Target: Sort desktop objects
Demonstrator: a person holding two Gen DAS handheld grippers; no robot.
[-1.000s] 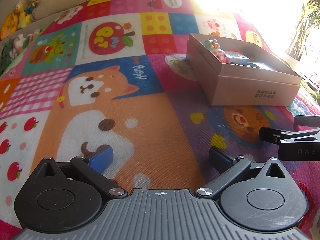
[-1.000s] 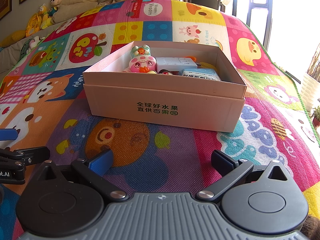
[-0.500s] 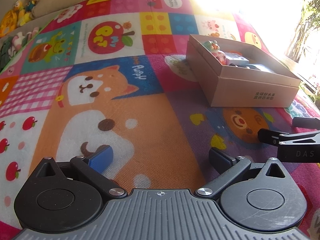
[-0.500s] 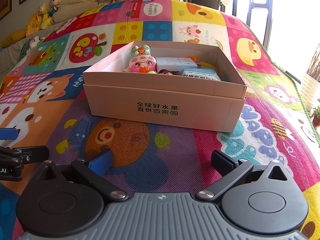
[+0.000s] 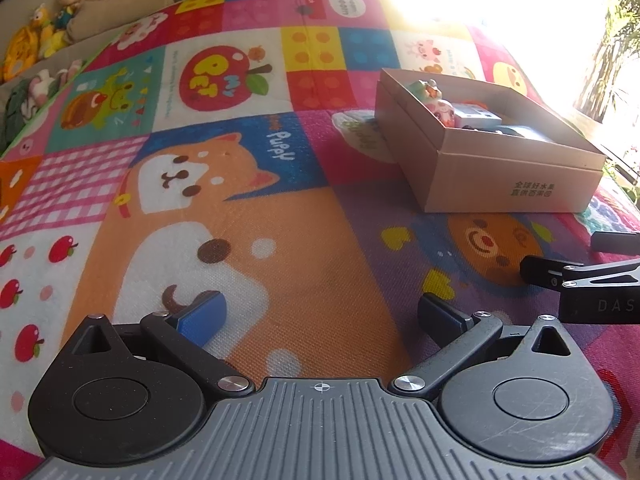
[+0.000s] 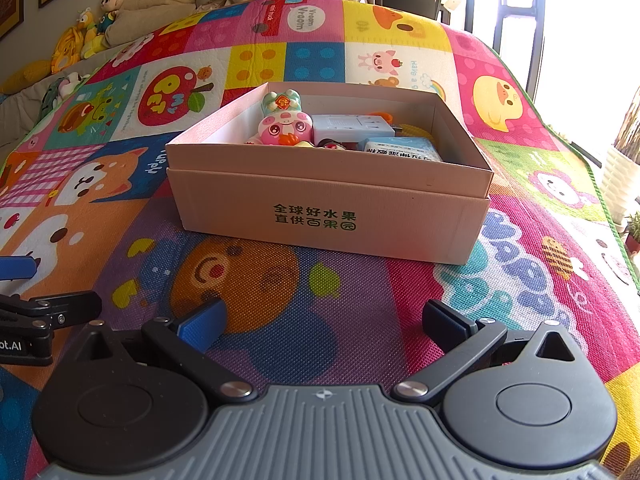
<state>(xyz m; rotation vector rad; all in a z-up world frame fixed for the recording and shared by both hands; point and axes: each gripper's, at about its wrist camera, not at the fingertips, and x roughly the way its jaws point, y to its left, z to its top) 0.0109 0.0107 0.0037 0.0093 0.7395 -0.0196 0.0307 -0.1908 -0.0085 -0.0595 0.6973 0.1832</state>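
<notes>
Here the cardboard box [image 6: 328,208] holds a pig toy [image 6: 284,126] and packets [image 6: 400,148]; both jaws wide, empty.

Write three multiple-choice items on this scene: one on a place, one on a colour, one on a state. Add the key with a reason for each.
1. Where is the pink pig toy?
A. Inside the cardboard box
B. On the mat left of the box
C. In a hand-held gripper

2. What colour is the print on the box front?
A. Red
B. Green
C. Blue

3. How is the right hand-held gripper?
A. Shut on a toy
B. Shut on nothing
C. Open and holding nothing

Key: 1 A, the toy sits within the box walls; 2 B, the characters are green; 3 C, its fingers are spread over bare play mat.
</notes>
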